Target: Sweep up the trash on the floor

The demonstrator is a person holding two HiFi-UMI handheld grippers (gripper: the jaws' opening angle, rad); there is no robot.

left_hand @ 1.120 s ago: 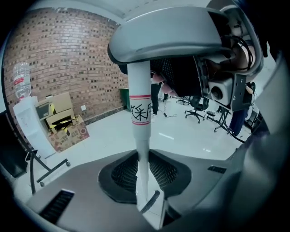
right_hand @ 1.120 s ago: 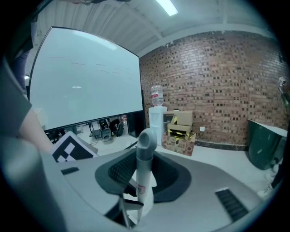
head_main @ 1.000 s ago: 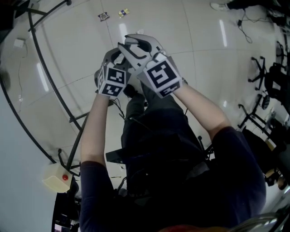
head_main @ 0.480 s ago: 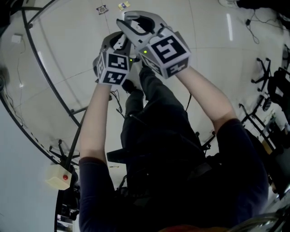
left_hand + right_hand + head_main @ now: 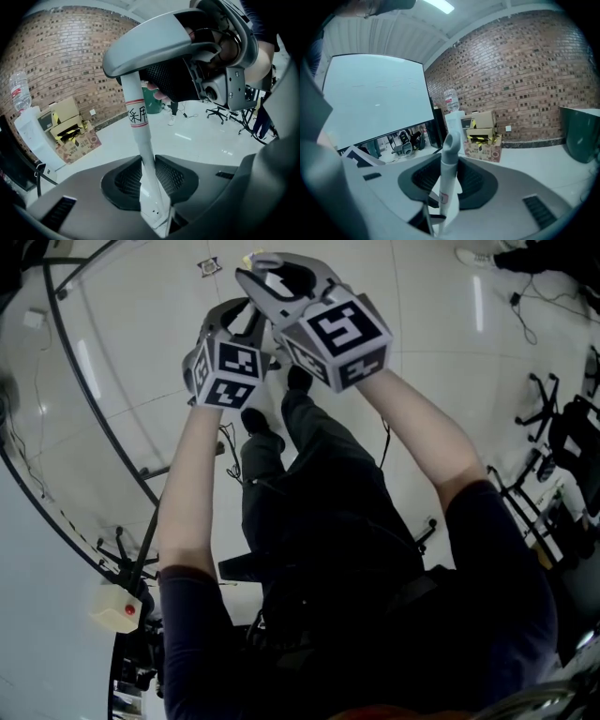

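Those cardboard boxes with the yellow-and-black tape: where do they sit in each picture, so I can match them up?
Head view: not in it.
Left gripper view: cardboard boxes at the left, against the brick wall.
Right gripper view: cardboard boxes right of centre, at that wall's foot.
Shared landmark: the white water dispenser just left of them in both gripper views.

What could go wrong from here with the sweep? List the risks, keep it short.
1. The right gripper clamps the white handle close to its capped end, so a hard push might slip it out.
2. Loose cables lie by the person's feet and could snag or trip.
3. The trash is small; a fast stroke may scatter it.
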